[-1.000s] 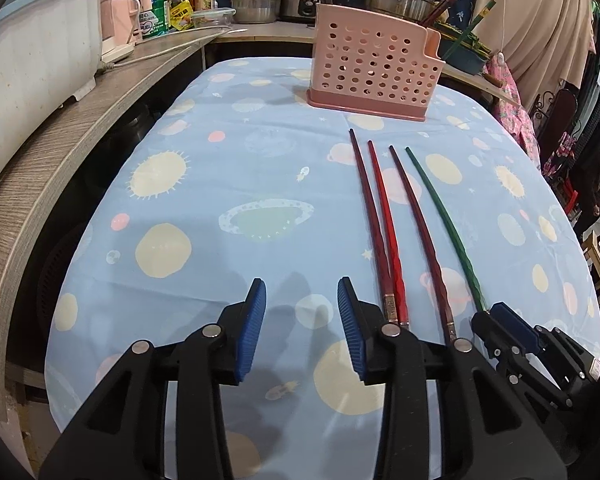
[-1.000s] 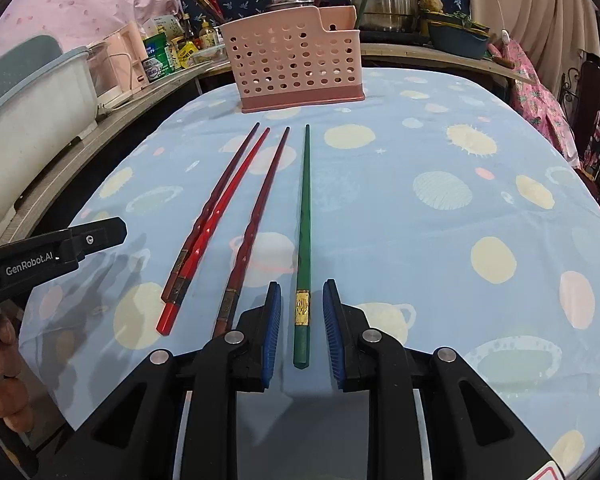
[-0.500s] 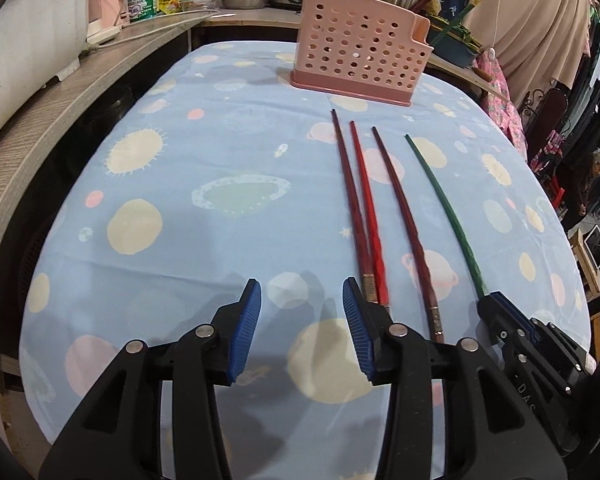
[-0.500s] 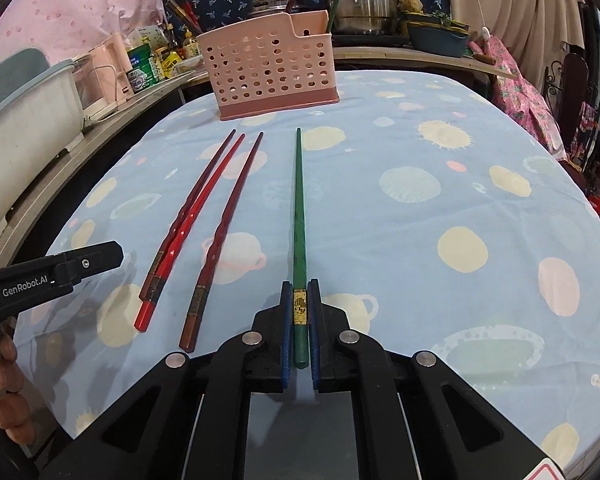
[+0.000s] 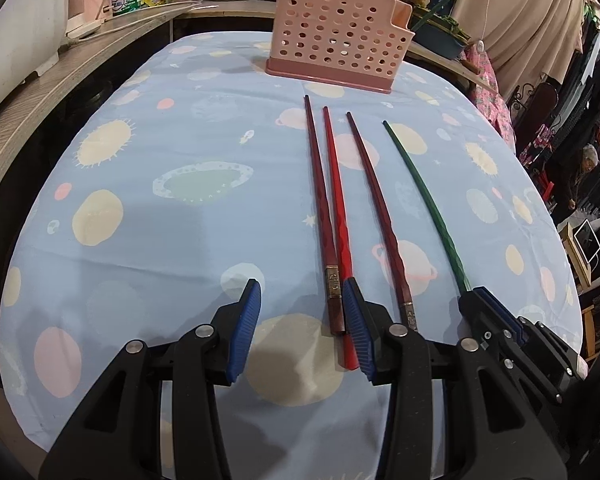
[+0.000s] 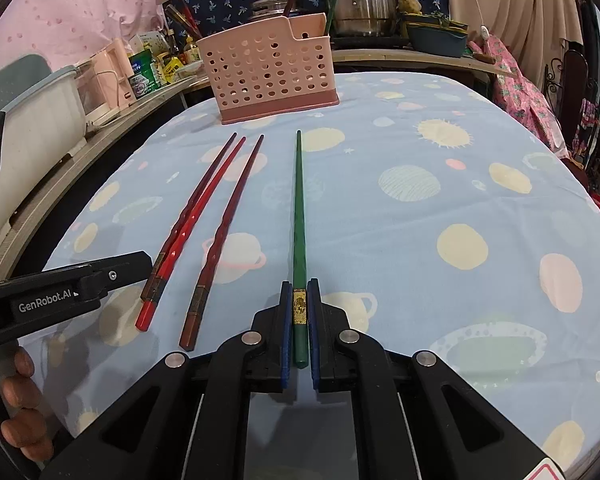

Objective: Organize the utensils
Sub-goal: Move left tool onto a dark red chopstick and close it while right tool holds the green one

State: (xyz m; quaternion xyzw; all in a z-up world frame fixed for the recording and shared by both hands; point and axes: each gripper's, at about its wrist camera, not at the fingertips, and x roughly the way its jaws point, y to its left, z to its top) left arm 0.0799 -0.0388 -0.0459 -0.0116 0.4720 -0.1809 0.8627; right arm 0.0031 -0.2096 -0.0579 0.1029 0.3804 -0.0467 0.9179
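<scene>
green chopstick (image 6: 299,216) lies on the blue planet-print tablecloth (image 6: 440,216), tip toward the pink perforated utensil basket (image 6: 272,68) at the far end. right gripper (image 6: 299,322) is clamped on its butt end, pads tight on both sides by the gold band; a sec ago the pads stood apart w/ the stick loose between them, half a sec ago already closed. stick hasn't shifted.

left of it, 3 red-toned chopsticks: a dark red one (image 5: 320,208) and a bright red one (image 5: 338,216) touching near their butts, a 3rd dark red one (image 5: 380,216) just beside, apart from both.

left gripper (image 5: 300,324) has jaws apart, nothing between the pads. its right pad sits right over the bright red stick's butt; contact unclear. vs a sec ago it's come closer to the sticks, jaws a bit wider.

person's hand (image 6: 20,404) on the left gripper's handle shows at the right cam's edge. pots and bottles on the counter (image 5: 80,64) behind.
</scene>
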